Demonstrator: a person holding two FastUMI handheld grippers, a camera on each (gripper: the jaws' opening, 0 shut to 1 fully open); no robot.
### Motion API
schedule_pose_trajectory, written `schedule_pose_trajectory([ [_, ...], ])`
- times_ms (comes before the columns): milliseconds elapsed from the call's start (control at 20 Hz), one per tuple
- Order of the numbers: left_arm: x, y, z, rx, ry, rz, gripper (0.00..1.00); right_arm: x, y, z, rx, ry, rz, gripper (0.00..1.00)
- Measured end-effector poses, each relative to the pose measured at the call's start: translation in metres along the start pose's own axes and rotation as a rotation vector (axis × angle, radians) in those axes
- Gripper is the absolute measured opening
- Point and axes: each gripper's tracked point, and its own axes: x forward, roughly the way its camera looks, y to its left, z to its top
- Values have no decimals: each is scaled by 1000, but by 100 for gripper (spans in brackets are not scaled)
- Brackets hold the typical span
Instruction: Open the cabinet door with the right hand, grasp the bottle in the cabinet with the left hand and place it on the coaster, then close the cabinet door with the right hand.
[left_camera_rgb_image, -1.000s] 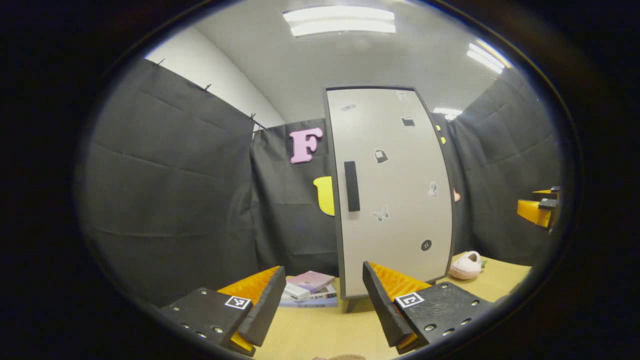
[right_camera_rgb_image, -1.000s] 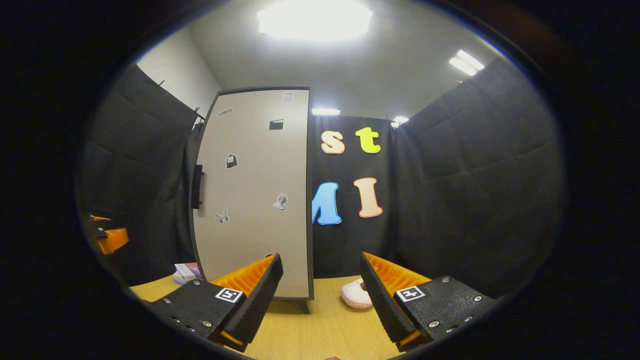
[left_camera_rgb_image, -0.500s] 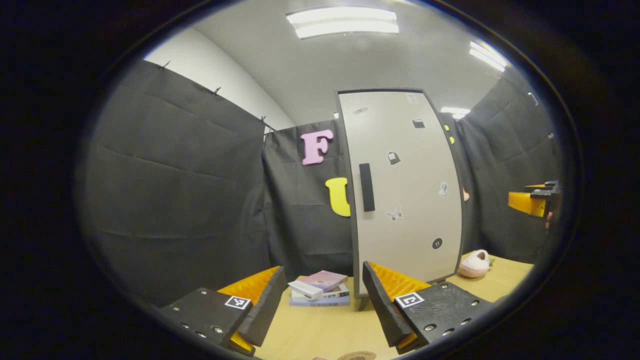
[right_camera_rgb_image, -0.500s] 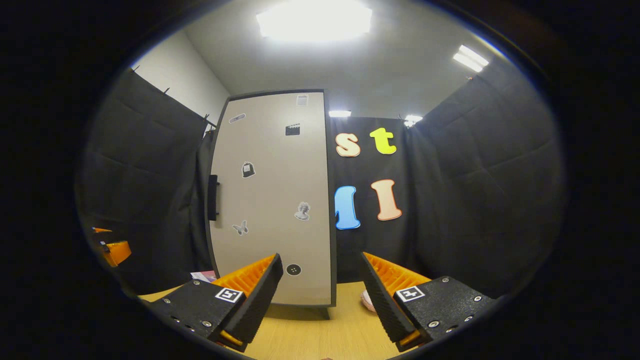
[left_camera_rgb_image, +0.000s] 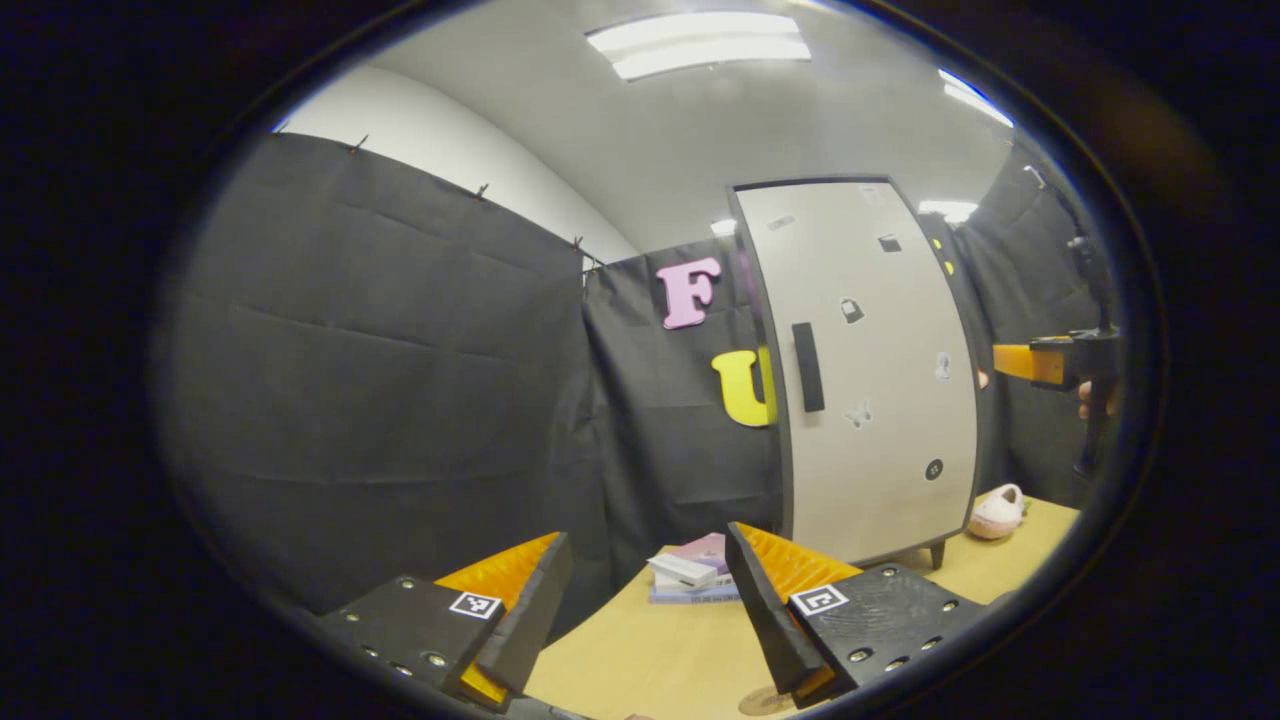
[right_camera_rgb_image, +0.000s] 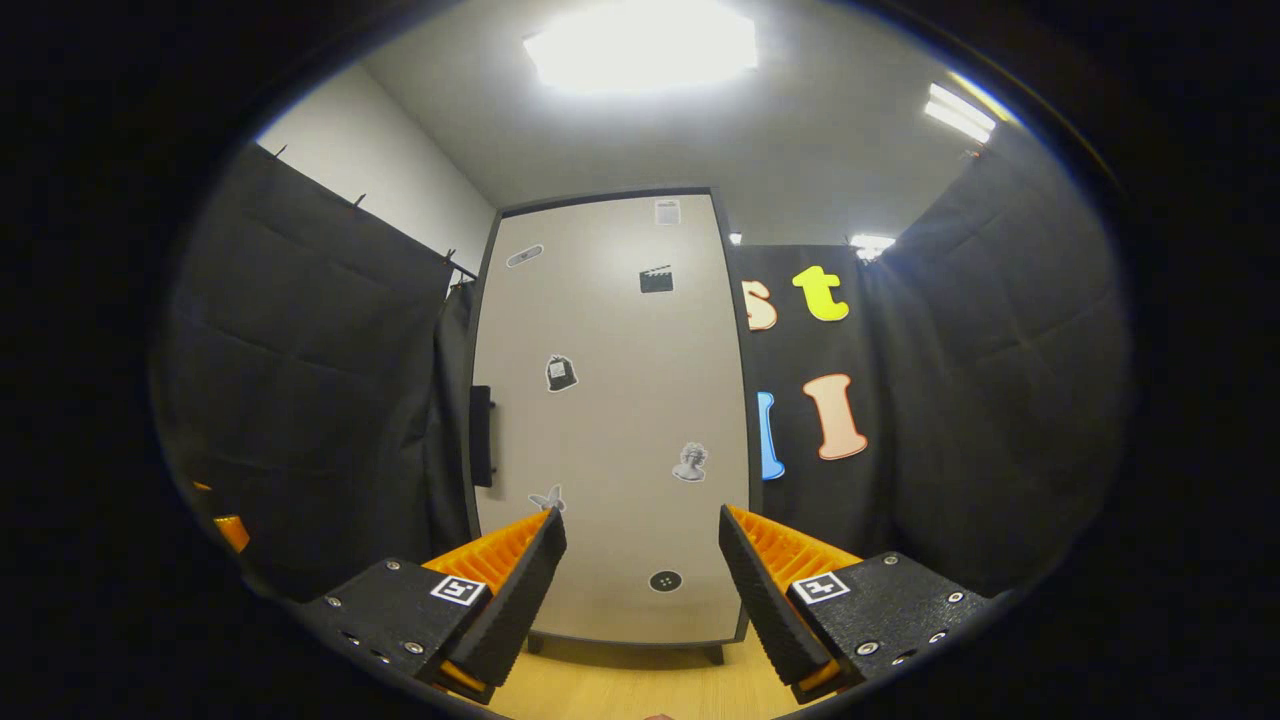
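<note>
Partly cut off at frame bottom: coaster (left_camera_rgb_image: 765, 702). Cabinet door (right_camera_rgb_image: 612, 420) pale, closed, with dark handle (right_camera_rgb_image: 481, 436). Left gripper (left_camera_rgb_image: 645, 610) and right gripper (right_camera_rgb_image: 640, 590) both spread apart, empty.

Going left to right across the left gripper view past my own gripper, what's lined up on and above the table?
Stack of books → cabinet door handle → pink slipper → right gripper, held up beside the cabinet's far edge.

Recording booth: black cloth walls (left_camera_rgb_image: 380, 380), ceiling light panels (right_camera_rgb_image: 640, 45), wooden table (left_camera_rgb_image: 640, 650).
</note>
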Motion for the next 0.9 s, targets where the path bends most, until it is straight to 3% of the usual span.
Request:
schedule_pose_trajectory([
  [300, -15, 44, -3, 27, 9, 82, 89, 35, 40, 5, 31, -1, 62, 96],
  [350, -18, 50, -5, 30, 10, 94, 93, 41, 48, 6, 36, -1, 72, 96],
  [450, -22, 63, -8, 35, 15, 117, 89, 54, 61, 9, 46, 0, 90, 95],
  [750, -28, 92, -12, 29, 13, 167, 93, 94, 104, 11, 43, 19, 141, 95],
  [900, -27, 101, -19, 22, 22, 180, 88, 115, 121, 9, 27, 30, 155, 95],
])
